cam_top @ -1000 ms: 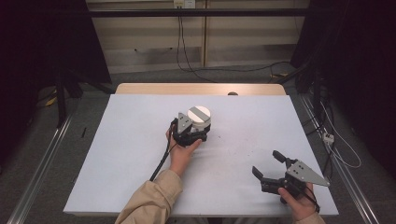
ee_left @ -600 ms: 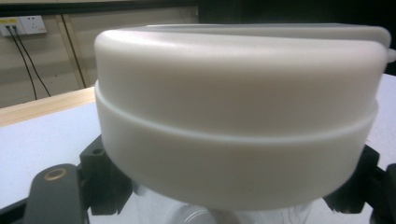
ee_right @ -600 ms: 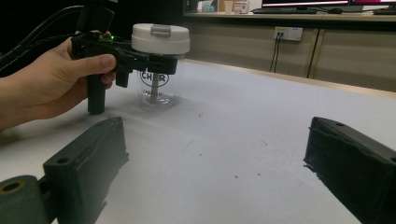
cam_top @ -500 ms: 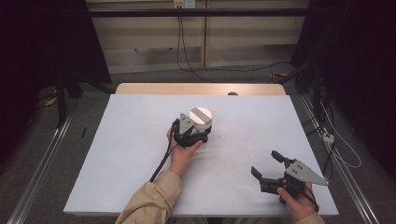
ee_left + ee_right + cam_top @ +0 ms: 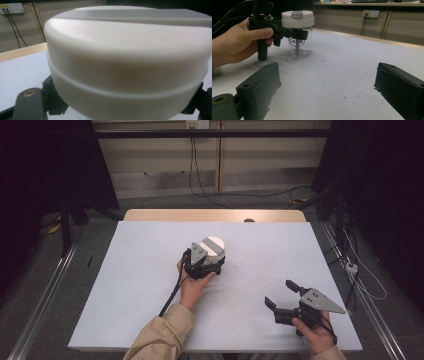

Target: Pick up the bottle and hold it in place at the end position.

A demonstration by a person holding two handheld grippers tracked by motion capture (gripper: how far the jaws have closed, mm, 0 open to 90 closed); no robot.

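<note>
Nothing has been moved since earlier: the left gripper [image 5: 212, 261] is kept clamped below the white lid [image 5: 212, 244] of the jar [image 5: 297, 45], whose clear body is revealed in the right gripper view; the right gripper [image 5: 281, 294] is held agape, empty, well apart.

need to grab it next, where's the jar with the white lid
In the high view the jar stands near the middle of the white table, clamped by the left gripper.

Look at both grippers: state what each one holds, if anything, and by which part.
The left gripper grips the clear jar just under its white lid, jaws on either side. The right gripper holds nothing; its jaws stand open above the table.
</note>
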